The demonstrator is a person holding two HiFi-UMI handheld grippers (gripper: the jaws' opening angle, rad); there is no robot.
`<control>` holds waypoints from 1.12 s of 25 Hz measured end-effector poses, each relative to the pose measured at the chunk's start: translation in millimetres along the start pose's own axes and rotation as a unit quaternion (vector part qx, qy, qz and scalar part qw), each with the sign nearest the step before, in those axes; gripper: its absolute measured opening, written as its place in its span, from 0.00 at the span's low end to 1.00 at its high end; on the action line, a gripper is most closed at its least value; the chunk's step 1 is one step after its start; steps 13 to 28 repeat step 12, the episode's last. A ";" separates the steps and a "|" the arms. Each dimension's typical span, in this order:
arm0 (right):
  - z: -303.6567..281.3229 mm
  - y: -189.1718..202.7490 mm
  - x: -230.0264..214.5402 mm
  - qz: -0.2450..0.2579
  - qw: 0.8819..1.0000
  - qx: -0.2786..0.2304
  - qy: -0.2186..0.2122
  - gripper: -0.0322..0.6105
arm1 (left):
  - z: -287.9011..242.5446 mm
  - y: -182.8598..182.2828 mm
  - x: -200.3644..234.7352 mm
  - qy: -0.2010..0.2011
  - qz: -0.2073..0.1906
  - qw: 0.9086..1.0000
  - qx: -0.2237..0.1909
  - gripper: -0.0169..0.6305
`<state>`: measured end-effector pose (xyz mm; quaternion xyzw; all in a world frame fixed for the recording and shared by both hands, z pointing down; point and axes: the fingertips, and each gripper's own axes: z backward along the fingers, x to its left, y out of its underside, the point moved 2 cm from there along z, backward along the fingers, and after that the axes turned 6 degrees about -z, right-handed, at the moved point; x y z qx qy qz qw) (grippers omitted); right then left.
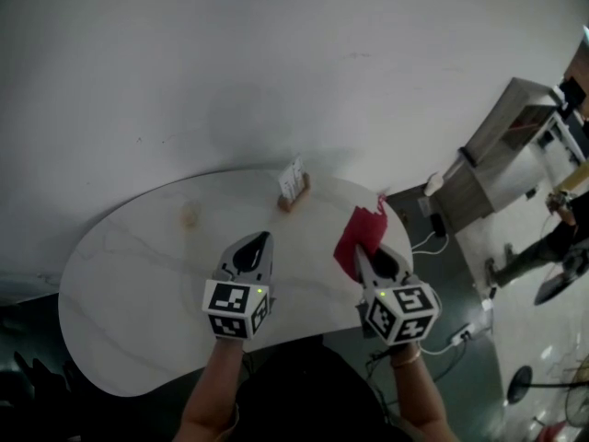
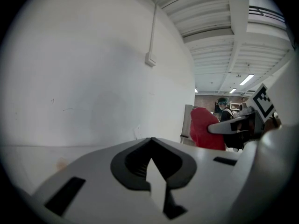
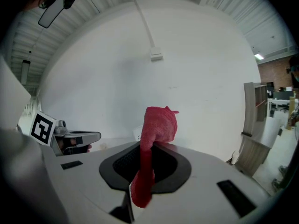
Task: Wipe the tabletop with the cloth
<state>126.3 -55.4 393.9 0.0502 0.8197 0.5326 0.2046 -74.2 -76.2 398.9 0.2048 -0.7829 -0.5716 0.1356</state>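
The head camera is looking steeply down on the table [image 1: 129, 284]; both gripper views are looking along their jaws toward the wall [image 2: 93, 78], all sharing the red cloth [image 3: 159, 122].

A small white card in a brown wooden holder [image 1: 293, 188] stands upright near the plain white wall [image 1: 230, 63], which bears a white junction box [image 3: 156, 56] on a thin conduit; a pale wooden cabinet [image 1: 502, 150] stands at right, white cables [image 1: 425, 244] beside it

Card [image 1: 293, 180] print too small to read. Cloth [image 1: 361, 230] lower end hidden behind right tongs [image 1: 363, 254].
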 end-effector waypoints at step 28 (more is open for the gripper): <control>1.0 3.1 0.2 0.002 1.000 0.002 -0.002 0.12 | 0.0 1.2 -3.2 -0.003 0.002 1.000 -0.002 0.03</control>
